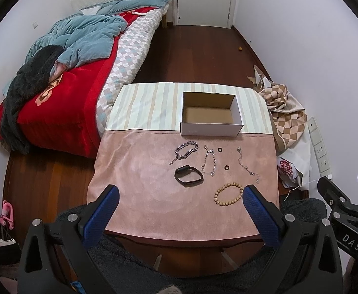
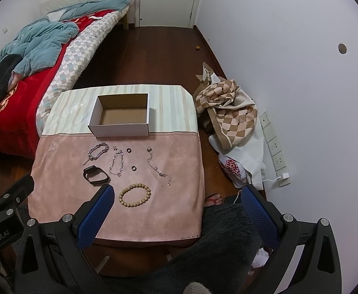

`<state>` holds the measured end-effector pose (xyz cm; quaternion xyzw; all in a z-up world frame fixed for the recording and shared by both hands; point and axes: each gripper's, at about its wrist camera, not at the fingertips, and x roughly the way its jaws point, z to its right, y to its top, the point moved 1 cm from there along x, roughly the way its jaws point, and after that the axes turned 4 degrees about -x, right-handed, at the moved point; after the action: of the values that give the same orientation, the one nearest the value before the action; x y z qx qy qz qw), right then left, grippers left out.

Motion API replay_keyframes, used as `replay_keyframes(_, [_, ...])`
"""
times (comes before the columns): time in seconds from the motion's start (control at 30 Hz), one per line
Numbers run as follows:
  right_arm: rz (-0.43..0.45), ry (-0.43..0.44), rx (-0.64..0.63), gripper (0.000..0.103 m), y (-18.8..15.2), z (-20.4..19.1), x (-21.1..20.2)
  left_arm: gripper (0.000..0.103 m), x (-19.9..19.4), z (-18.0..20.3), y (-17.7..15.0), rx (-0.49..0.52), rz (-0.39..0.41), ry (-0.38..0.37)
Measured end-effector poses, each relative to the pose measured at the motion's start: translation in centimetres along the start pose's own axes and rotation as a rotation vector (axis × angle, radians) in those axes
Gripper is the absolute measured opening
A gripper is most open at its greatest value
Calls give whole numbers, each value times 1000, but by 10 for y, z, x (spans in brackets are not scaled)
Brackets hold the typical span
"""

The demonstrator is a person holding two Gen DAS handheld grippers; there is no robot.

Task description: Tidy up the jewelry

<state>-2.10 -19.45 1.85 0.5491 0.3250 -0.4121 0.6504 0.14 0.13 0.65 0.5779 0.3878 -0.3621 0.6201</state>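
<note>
Nothing sorted yet: the cardboard box [image 1: 210, 112] sits empty with every piece of jewelry laid out on the tabletop [image 1: 134, 171] in front of it.

Nearest the box lie a silver chain bracelet [image 1: 185, 151], a crystal bracelet [image 1: 209, 163], two small dark rings [image 1: 219, 150] and a thin charm chain [image 1: 247, 165]; nearer the viewer than these lie a black band [image 1: 188, 176] and a wooden bead bracelet [image 1: 228, 194]. The left gripper [image 1: 182, 207] hovers wide and empty at the tabletop edge farthest from the box, bead bracelet just inside its right finger. The right gripper [image 2: 176, 205] is likewise wide and empty, bead bracelet beside its left finger.
</note>
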Motion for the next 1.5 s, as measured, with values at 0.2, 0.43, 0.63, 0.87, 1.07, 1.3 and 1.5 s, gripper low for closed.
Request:
replay_keyframes(0.2, [0, 1, 0, 103, 0, 1, 0, 103, 0, -1, -1, 2, 1, -1])
replay_keyframes(0.43, [7, -1, 1, 103, 1, 2, -2, 103, -2, -1, 1, 2, 1, -3])
replay_keyframes(0.63, [11, -4, -1, 103, 0, 2, -4, 103, -7, 2, 0, 6, 5, -13])
replay_keyframes(0.87, [28, -16, 1, 103, 1, 7, -12, 103, -10, 5, -2, 9, 14, -22])
replay_keyframes(1.07, [36, -19, 0, 103, 1, 8, -17, 103, -10, 4, -3, 9, 18, -26])
replay_keyframes(1.3, [43, -20, 1, 103, 3, 9, -20, 103, -11, 4, -3, 10, 22, -26])
replay_keyframes(1.5, [52, -22, -1, 103, 4, 9, -24, 103, -12, 6, -3, 10, 24, -27])
